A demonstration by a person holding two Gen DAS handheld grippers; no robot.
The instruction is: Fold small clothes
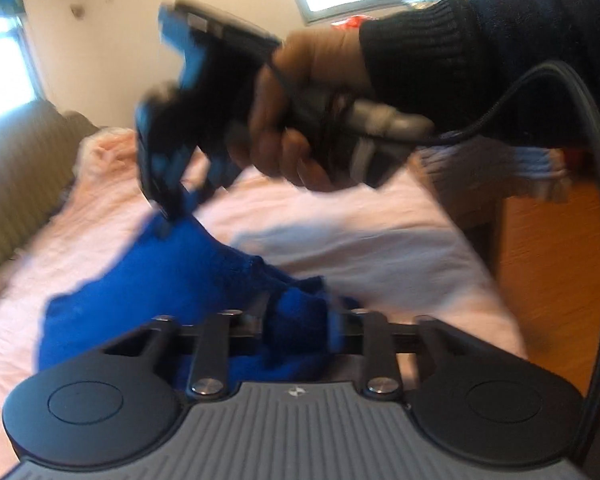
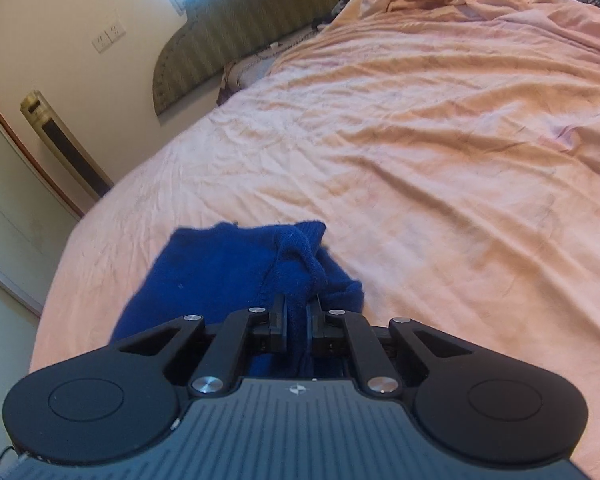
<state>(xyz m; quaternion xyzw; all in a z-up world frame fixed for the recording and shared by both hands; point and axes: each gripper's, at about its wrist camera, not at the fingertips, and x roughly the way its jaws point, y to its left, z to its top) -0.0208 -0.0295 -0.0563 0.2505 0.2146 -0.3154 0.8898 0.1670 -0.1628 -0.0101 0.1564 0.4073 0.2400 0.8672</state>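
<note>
Two claws grip one blue garment (image 2: 220, 272) over the pink bed sheet (image 2: 440, 140). Seen from the right wrist, the right claw (image 2: 297, 328) is nearly shut on a bunched fold of the cloth, which trails down onto the bed. Seen from the left wrist, the left claw (image 1: 300, 320) pinches another blurred fold. Opposite it, a hand (image 1: 300, 112) in a dark knit sleeve (image 1: 440, 40) holds the right claw tilted downward, tips in the garment's raised corner.
</note>
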